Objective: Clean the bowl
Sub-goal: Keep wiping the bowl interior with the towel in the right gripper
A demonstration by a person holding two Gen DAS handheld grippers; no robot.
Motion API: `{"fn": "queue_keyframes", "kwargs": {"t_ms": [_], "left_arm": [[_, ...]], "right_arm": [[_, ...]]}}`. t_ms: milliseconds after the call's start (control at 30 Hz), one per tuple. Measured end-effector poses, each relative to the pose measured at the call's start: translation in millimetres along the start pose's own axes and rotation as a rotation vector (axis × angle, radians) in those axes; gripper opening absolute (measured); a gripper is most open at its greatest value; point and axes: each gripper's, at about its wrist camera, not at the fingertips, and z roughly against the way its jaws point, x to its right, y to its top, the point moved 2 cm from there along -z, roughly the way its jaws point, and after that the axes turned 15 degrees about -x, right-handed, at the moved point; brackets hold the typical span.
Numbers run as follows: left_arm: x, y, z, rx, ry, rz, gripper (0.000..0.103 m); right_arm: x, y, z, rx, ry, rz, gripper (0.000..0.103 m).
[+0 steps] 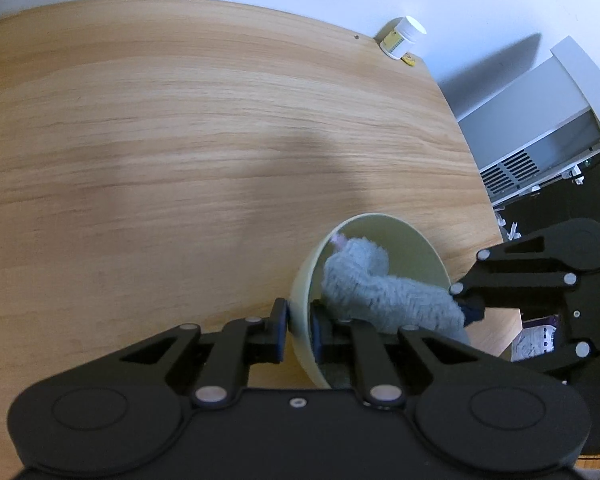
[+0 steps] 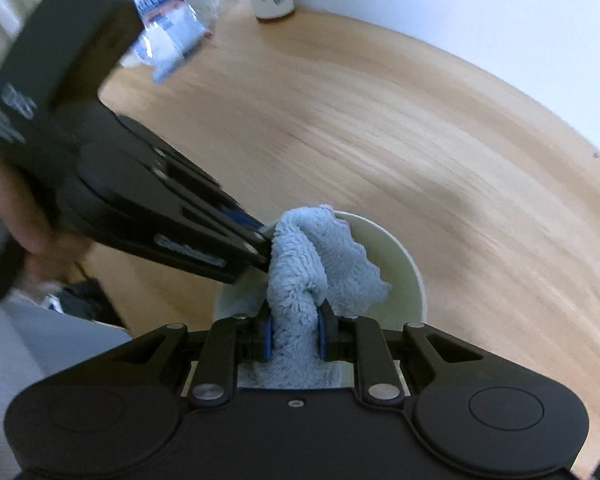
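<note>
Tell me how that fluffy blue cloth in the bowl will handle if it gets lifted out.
The cloth looks floppy: it bunches and folds where the right claw pinches it, so it would likely droop. Its fluffy pile suggests it is light and grips well. It may drag on the bowl, whose rim the left claw clamps.

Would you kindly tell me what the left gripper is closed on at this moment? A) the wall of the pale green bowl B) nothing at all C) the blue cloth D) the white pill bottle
A: in the left wrist view the left gripper has one finger outside and one inside the bowl, pinching its wall, while the right gripper holds the cloth.
</note>
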Motion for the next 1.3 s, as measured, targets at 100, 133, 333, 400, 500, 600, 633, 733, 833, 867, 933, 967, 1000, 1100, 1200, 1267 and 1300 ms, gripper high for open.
{"fn": "queue_keyframes", "kwargs": {"t_ms": [100, 133, 333, 400, 500, 600, 633, 733, 833, 867, 933, 967, 1000, 1100, 1200, 1267, 1300], "left_arm": [[0, -1, -1, -0.005, -0.007, 0.008, 0.009], [0, -1, -2, -0.007, -0.007, 0.010, 0.008], [2, -3, -2, 0.002, 0.021, -0.008, 0.007], [4, -4, -2, 0.008, 0.026, -0.018, 0.008], [7, -5, -1, 0.013, 0.040, -0.042, 0.008], [7, -5, 0, 0.014, 0.047, -0.042, 0.008], [7, -4, 0, 0.014, 0.047, -0.040, 0.008], [6, -3, 1, 0.012, 0.045, -0.029, 0.008], [6, -2, 1, 0.014, 0.042, -0.026, 0.008], [6, -2, 0, 0.014, 0.040, -0.030, 0.008], [7, -2, 0, 0.014, 0.039, -0.035, 0.008], [8, -3, 0, 0.015, 0.044, -0.052, 0.008], [8, -4, 1, 0.016, 0.045, -0.056, 0.008], [7, -5, 1, 0.016, 0.047, -0.061, 0.009], [7, -6, 2, 0.023, 0.033, -0.046, 0.011], [9, -6, 2, 0.025, 0.034, -0.049, 0.011], [11, -5, 2, 0.026, 0.035, -0.048, 0.011]], "right_arm": [[-7, 11, -8, -0.001, 0.054, 0.015, 0.022], [-3, 11, -7, -0.004, 0.068, 0.018, 0.022], [-10, 13, -15, -0.044, 0.047, 0.055, 0.022], [-8, 12, -18, -0.046, 0.030, 0.042, 0.022], [-5, 17, -30, -0.048, -0.014, 0.036, 0.021], [-11, 17, -34, -0.068, -0.140, 0.078, 0.021], [-11, 18, -35, -0.079, -0.176, 0.079, 0.021], [-9, 12, -18, -0.052, -0.185, 0.055, 0.021], [-8, 7, -1, 0.011, -0.182, 0.043, 0.022], [-8, 6, 1, 0.043, -0.196, 0.044, 0.022], [-9, 6, 5, 0.107, -0.232, 0.048, 0.022], [-10, 6, 3, 0.104, -0.238, 0.052, 0.022], [-11, 7, -2, 0.091, -0.247, 0.061, 0.021], [-13, 11, -12, 0.058, -0.280, 0.081, 0.021], [-13, 11, -20, 0.010, -0.298, 0.083, 0.021], [-14, 11, -23, -0.016, -0.313, 0.094, 0.021], [-15, 11, -24, -0.025, -0.315, 0.094, 0.021]]}}
